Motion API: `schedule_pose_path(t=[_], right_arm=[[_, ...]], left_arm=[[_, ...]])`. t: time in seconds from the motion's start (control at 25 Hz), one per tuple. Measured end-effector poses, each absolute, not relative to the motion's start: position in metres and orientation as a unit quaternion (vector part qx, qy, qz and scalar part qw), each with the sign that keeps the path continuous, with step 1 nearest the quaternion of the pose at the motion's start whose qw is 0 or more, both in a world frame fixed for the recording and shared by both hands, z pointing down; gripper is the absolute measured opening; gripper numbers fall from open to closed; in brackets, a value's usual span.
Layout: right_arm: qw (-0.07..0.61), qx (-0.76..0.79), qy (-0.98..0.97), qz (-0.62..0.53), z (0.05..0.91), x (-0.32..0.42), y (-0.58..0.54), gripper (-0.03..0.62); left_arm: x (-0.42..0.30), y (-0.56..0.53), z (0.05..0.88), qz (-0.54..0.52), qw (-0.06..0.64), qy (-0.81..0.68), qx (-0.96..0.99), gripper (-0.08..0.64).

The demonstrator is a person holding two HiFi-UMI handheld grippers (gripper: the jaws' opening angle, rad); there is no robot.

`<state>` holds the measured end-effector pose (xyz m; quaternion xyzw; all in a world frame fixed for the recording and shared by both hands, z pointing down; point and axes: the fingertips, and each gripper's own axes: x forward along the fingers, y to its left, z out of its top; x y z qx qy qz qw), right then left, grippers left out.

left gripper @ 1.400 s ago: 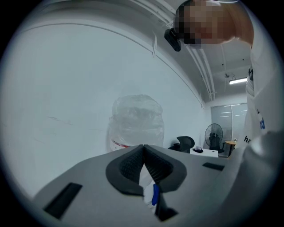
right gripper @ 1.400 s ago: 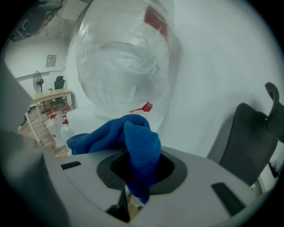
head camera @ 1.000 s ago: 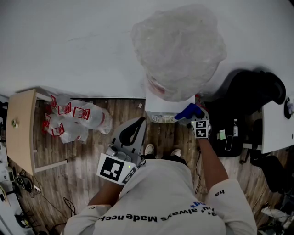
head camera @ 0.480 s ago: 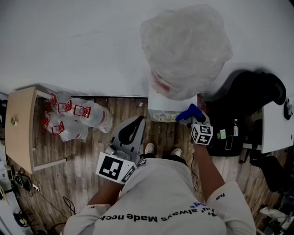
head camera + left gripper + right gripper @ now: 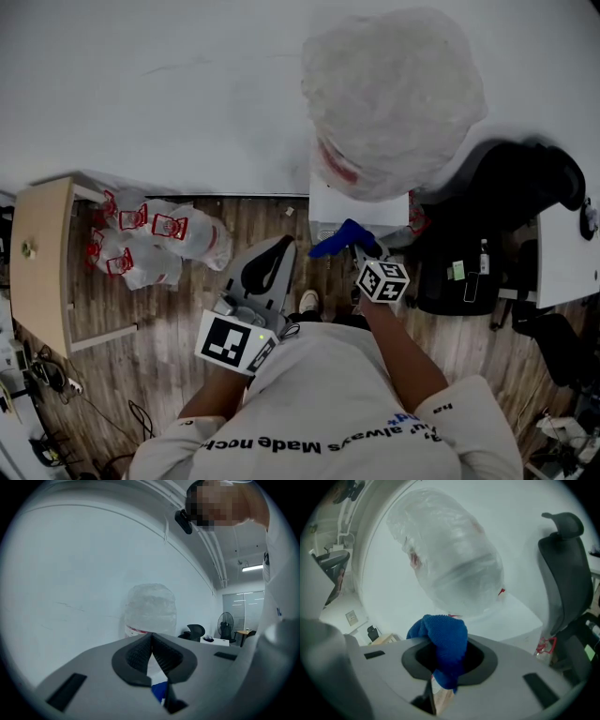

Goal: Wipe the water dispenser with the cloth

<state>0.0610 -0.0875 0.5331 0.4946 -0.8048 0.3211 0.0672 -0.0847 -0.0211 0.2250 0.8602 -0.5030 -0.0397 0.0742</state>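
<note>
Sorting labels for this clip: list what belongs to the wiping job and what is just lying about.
In the job:
water dispenser
its wrapped bottle
blue cloth
right gripper, shut on the cloth

Lying about:
clear jugs with red handles
black chair
wooden table
left gripper, shut and empty

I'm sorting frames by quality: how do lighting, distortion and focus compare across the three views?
Head view: even, flat light, sharp, the plastic-wrapped bottle blending into the white wall. Left gripper view: fisheye, black corners, ceiling lines bowed. Right gripper view: same fisheye; blue cloth crisp, office chair curved.
</note>
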Motion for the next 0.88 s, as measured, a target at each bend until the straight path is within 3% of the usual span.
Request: schedule_pose_path(t=[0.56,0.88], right_arm=[[0.112,0.419,-0.811,0.392,0.586,-0.035,-0.084,0.084],[0.15,0.411,-0.787,0.435,0.629,-0.05,-0.089,0.084]], left_arm=[[-0.117,-0.024,0.233,-0.036,0.08,-0.51,0.856,0.02],[-0.124,-0.034,0.233,-0.037,0.081,-0.51,0.856,0.02]])
